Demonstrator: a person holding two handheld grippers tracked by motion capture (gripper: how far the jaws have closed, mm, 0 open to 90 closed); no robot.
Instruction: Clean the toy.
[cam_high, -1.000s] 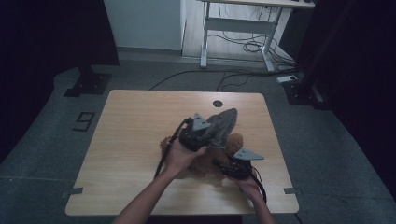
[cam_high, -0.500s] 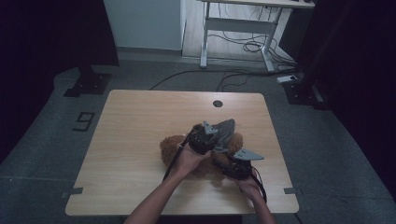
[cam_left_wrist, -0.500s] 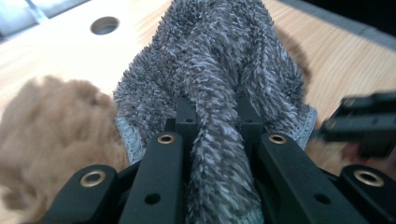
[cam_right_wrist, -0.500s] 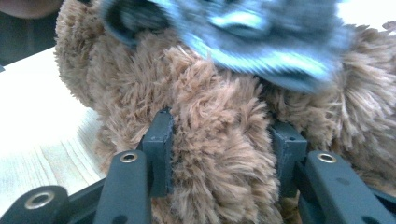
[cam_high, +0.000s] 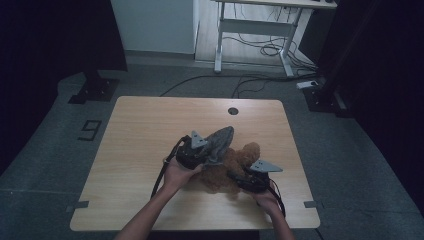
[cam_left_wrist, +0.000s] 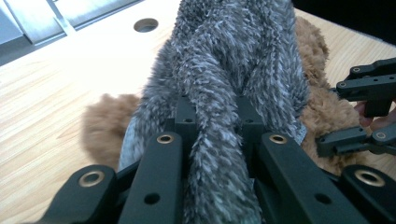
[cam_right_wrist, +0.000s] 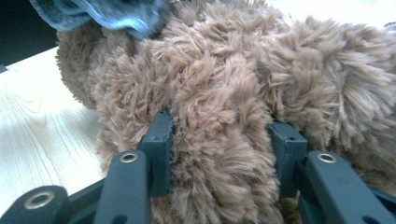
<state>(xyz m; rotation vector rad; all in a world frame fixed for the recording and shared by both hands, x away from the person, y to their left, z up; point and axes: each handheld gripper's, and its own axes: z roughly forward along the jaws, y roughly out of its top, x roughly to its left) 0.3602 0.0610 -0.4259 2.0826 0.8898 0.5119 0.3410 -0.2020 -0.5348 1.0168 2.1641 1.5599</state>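
A brown plush toy (cam_high: 227, 167) lies on the wooden table (cam_high: 150, 125), right of centre. My right gripper (cam_high: 239, 178) is shut on a limb of the brown plush toy (cam_right_wrist: 219, 121), its jaws squeezing the fur from both sides. A grey fuzzy cloth (cam_high: 220, 140) hangs over the toy's upper left part. My left gripper (cam_high: 200, 152) is shut on the grey fuzzy cloth (cam_left_wrist: 219, 93), a fold of which is pinched between the jaws. In the left gripper view the brown plush toy (cam_left_wrist: 105, 123) lies under the cloth, and the right gripper (cam_left_wrist: 362, 116) shows at the right edge.
A round cable hole (cam_high: 232, 111) sits near the table's far edge. Bare wood stretches to the left and far side. Beyond the table stand a white desk frame (cam_high: 255, 30) with cables on the floor and dark stands at either side.
My left hand has carried the grey cloth rightward and lower, onto the brown toy. The right hand and its gripper have kept still on the toy.
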